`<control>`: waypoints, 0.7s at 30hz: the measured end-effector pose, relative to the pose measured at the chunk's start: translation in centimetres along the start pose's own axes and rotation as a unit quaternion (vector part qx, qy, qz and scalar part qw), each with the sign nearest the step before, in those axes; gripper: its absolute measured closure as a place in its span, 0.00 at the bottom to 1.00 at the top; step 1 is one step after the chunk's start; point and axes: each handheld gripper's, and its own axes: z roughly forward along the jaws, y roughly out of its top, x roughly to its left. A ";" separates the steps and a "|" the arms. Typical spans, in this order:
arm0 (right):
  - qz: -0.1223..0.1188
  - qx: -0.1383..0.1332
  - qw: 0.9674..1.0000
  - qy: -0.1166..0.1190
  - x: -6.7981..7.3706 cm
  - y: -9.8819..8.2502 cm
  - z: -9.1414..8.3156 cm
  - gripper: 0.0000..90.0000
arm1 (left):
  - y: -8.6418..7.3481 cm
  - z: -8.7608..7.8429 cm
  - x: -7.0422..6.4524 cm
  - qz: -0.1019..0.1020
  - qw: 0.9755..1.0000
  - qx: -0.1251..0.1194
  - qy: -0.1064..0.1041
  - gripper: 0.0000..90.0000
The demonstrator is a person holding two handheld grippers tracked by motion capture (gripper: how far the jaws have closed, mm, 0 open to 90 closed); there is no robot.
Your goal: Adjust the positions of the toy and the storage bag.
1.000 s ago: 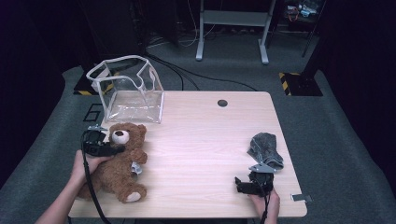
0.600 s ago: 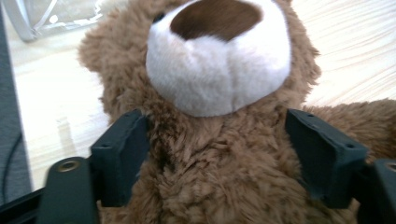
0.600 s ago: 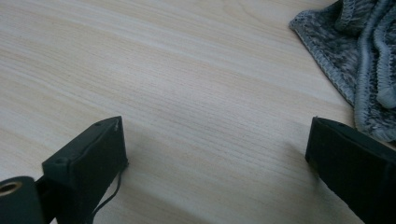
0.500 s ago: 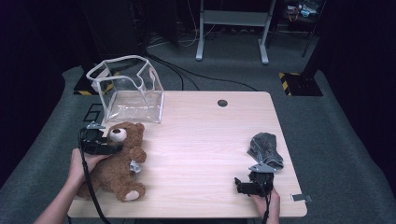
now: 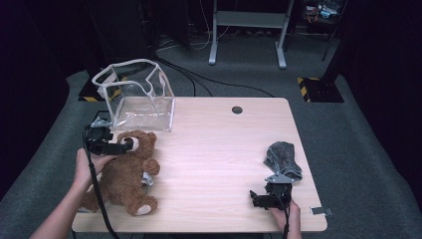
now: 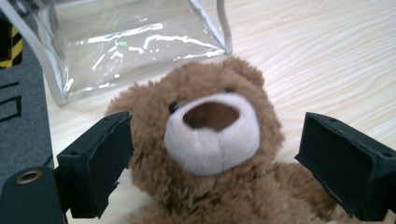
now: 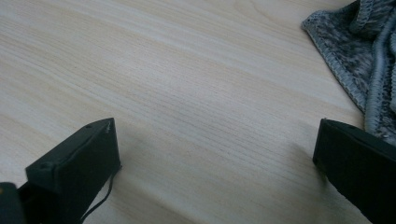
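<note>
A brown teddy bear [image 5: 127, 172] lies on its back at the table's left front, head toward a clear plastic bag [image 5: 134, 97] that stands open behind it. My left gripper [image 5: 124, 146] is open at the bear's head. In the left gripper view its two jaws stand wide on either side of the teddy bear [image 6: 210, 140], whose white muzzle faces the camera, with the clear bag [image 6: 135, 42] just beyond. My right gripper [image 5: 256, 199] rests open near the front right edge, jaws low over bare wood. A grey knitted cloth [image 5: 282, 157] lies just behind it, and the cloth [image 7: 364, 60] edges into the right gripper view.
The wooden table [image 5: 219, 149] has a round cable hole [image 5: 237, 110] at its back middle. Grey carpet surrounds it, with a metal frame stand [image 5: 246, 30] beyond. A small grey tag [image 5: 318, 211] lies at the front right corner.
My left gripper has shifted slightly back and right along the bear's head, toward the bag. The right gripper has barely moved.
</note>
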 end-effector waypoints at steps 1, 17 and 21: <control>0.001 0.000 1.000 0.000 0.0 0.0 0.0 0.00 | 0.3 -0.1 -0.1 -0.005 1.000 -0.010 0.000 0.10; 0.003 0.000 1.000 0.004 -0.1 0.1 0.1 0.00 | 7.6 -0.1 -0.5 0.031 0.998 -0.056 0.021 0.11; 0.000 0.000 1.000 0.006 -0.2 0.1 0.1 0.00 | 9.2 0.9 -0.1 0.023 0.997 -0.066 0.027 0.11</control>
